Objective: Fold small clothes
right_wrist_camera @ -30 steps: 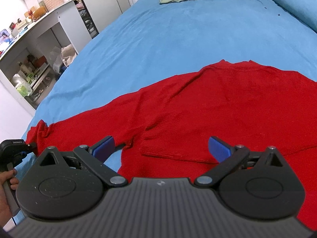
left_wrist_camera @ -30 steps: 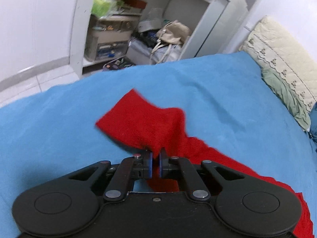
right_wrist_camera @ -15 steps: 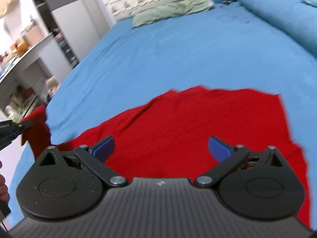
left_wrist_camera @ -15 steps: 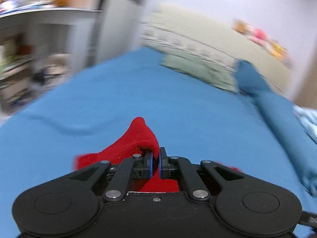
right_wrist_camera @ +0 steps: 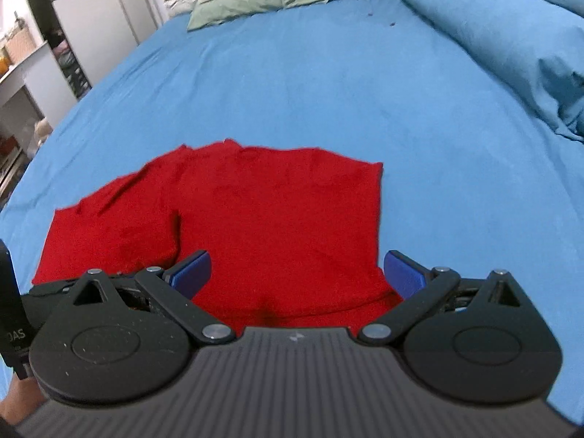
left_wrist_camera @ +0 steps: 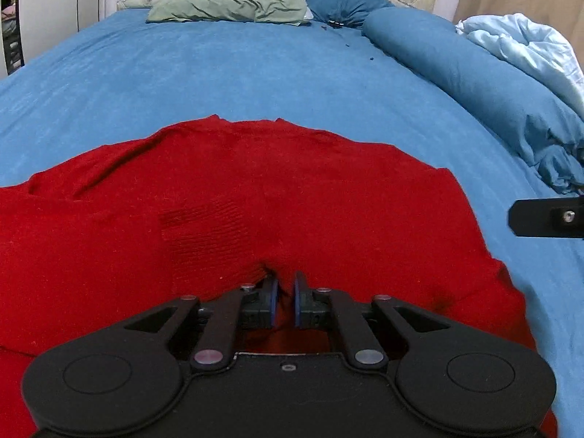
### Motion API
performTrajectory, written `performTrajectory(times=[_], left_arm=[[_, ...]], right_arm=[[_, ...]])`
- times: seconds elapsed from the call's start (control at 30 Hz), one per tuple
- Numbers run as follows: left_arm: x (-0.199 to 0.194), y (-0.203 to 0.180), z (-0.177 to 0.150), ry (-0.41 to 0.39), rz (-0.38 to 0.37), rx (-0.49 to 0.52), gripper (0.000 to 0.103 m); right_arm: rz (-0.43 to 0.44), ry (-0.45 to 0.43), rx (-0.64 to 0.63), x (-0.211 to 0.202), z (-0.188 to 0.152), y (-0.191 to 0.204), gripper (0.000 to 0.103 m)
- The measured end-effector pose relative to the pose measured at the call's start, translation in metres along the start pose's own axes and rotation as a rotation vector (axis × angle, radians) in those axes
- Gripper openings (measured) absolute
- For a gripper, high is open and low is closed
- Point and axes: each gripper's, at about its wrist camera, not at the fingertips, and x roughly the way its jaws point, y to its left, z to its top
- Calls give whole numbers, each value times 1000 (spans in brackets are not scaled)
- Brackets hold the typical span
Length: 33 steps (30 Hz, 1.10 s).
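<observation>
1. The red sweater (right_wrist_camera: 277, 219) lies spread on the blue bedsheet (right_wrist_camera: 328, 84), one sleeve folded across its body
2. The left gripper (left_wrist_camera: 284, 299) pinches the sleeve cuff between nearly closed fingers
3. The right gripper (right_wrist_camera: 297, 273) hovers with its fingers spread wide, empty
4. Next move, likely: release the cuff flat, then take the other side

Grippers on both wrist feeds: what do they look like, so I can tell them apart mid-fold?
The left gripper is smooth matte black, with two round hubs, silver pivot screws and thin blue pads on the fingertips. The right gripper has a grey ribbed body with a small white mark, speckled black hubs, triangular cut-outs and broad blue pads. No cables or sleeves show.
</observation>
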Motion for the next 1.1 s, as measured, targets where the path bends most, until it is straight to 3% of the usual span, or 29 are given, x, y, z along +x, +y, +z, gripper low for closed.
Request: performTrajectory(times=[0.03, 0.07, 0.13, 0.3, 0.43, 0.57, 0.67, 0.7, 0.77, 0.8, 0.87, 0.97, 1.1], left_arm=[[-4, 1, 2, 2, -12, 0, 27], [-9, 2, 2, 5, -19, 4, 47], [-20, 6, 4, -4, -4, 18, 63], [-60, 40, 0, -7, 90, 25, 66], [-79, 77, -11, 0, 190, 20, 67], [-80, 117, -28, 42, 261, -21, 66], [-83, 135, -36, 54, 284, -45, 66], [-84, 140, -38, 57, 290, -52, 66], [-82, 148, -39, 62, 299, -71, 66], [-82, 151, -39, 64, 301, -85, 66], [-83, 159, -38, 64, 308, -107, 66], [-81, 166, -37, 62, 317, -132, 66], [-79, 171, -38, 69, 326, -148, 66]], right_arm=[[14, 2, -12, 0, 0, 1, 103], [33, 3, -30, -1, 2, 3, 103], [69, 7, -73, -1, 8, 13, 103], [208, 69, -314, 10, 24, 70, 103], [272, 105, -553, 35, 14, 122, 103], [256, 160, -774, 74, -10, 169, 76], [222, 187, -831, 96, -27, 188, 65], [219, 191, -833, 101, -28, 191, 60], [224, 188, -807, 106, -25, 193, 27], [217, 178, -774, 105, -21, 191, 19], [182, 117, -669, 89, -7, 179, 20], [127, 34, -411, 65, 16, 143, 20], [45, 1, -80, 45, 6, 82, 20]])
